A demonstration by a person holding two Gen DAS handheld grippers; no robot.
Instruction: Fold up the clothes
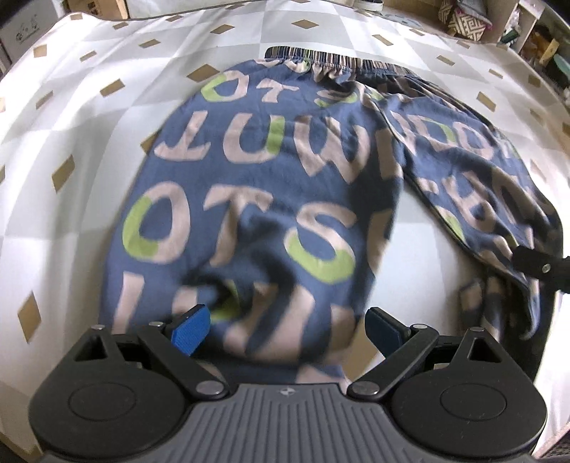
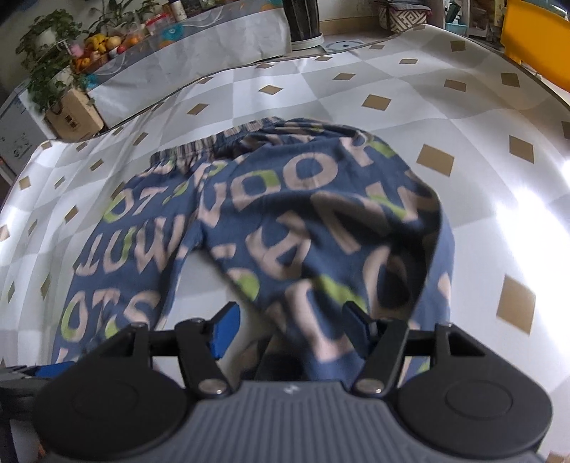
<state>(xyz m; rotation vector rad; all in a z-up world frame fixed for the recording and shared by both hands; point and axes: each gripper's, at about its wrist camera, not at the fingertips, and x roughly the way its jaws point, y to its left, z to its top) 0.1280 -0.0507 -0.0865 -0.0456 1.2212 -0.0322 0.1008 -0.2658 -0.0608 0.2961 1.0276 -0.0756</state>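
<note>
Blue trousers (image 1: 270, 185) printed with big beige and green letters lie spread on the checked cloth, with the striped waistband (image 1: 342, 64) at the far end. My left gripper (image 1: 288, 329) stands open over the left leg, and fabric runs between its blue fingers (image 1: 190, 329) without being pinched. My right gripper (image 2: 292, 331) is also open over the right leg (image 2: 320, 231), which bulges up in folds and passes between the fingers toward the camera. A tip of the right gripper (image 1: 538, 267) shows at the left wrist view's right edge.
The white and grey checked cloth (image 2: 463, 178) with tan diamonds covers the table. Beyond its far edge are plants and fruit (image 2: 89, 46), a cardboard box (image 2: 71, 117), a dark stand (image 2: 302, 25) and a yellow chair (image 2: 534, 39). Shelves (image 1: 534, 42) stand at the far right.
</note>
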